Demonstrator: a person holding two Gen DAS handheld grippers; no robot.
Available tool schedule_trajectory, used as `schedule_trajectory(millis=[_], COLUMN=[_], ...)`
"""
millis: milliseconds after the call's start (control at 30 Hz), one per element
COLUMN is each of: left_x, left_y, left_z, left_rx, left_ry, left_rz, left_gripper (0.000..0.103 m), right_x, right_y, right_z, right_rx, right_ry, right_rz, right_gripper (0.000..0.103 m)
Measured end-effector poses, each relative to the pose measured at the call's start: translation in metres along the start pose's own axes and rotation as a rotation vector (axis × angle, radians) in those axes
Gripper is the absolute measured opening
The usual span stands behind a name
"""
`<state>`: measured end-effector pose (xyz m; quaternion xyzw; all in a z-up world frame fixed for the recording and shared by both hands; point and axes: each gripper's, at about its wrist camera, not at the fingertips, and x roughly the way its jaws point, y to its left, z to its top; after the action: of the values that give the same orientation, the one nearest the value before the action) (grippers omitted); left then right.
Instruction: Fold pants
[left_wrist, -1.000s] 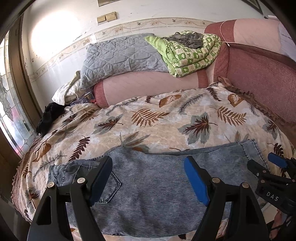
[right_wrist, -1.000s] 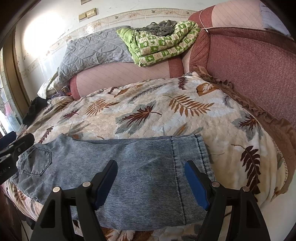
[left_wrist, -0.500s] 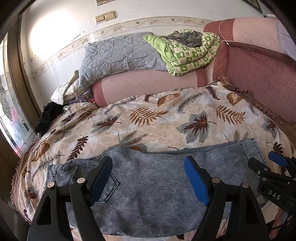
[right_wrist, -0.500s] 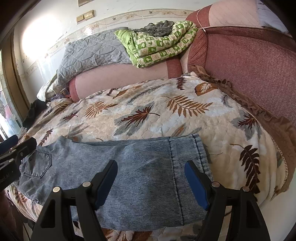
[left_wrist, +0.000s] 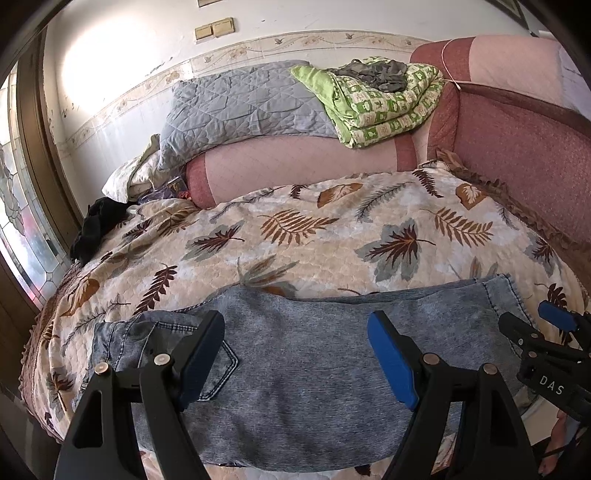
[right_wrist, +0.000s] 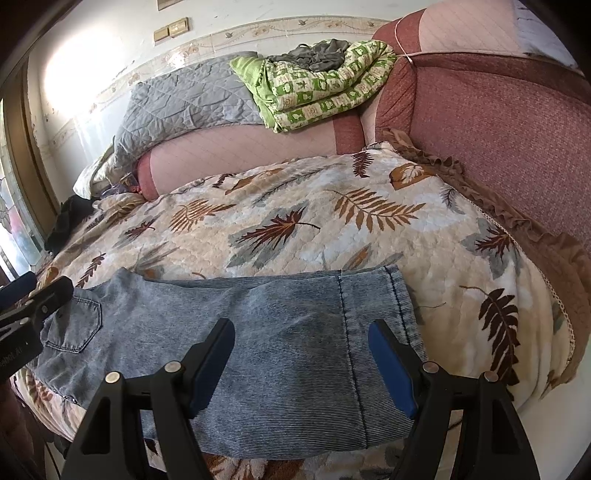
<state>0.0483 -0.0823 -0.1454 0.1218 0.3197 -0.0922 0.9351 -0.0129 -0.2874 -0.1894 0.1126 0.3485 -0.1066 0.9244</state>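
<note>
The blue denim pants lie flat across the near edge of the bed, waist and back pocket to the left, leg hems to the right; they also show in the right wrist view. My left gripper is open and empty, hovering over the waist half near the pocket. My right gripper is open and empty, hovering over the hem half. The right gripper shows at the right edge of the left wrist view; the left gripper shows at the left edge of the right wrist view.
The bed has a leaf-print quilt. A pink bolster, a grey quilt and a green folded blanket lie at the back. A red padded headboard rises at right. Dark clothing lies at far left by a window.
Both grippers have drawn back and risen slightly, so the pants sit a little lower in each view. The pants have not moved. Both grippers stay open.
</note>
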Motion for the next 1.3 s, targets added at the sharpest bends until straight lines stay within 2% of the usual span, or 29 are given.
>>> schedule_trajectory(millis=[1300], left_x=[0.0050], left_y=[-0.0030], left_z=[-0.0069], left_rx=[-0.008], left_ry=[0.018], left_rz=[-0.009], left_gripper=[0.080], right_x=[0.0024], right_y=[0.0018], right_z=[0.0000], right_rx=[-0.006], right_ry=[0.008], right_rz=[-0.002], right_gripper=[0.078])
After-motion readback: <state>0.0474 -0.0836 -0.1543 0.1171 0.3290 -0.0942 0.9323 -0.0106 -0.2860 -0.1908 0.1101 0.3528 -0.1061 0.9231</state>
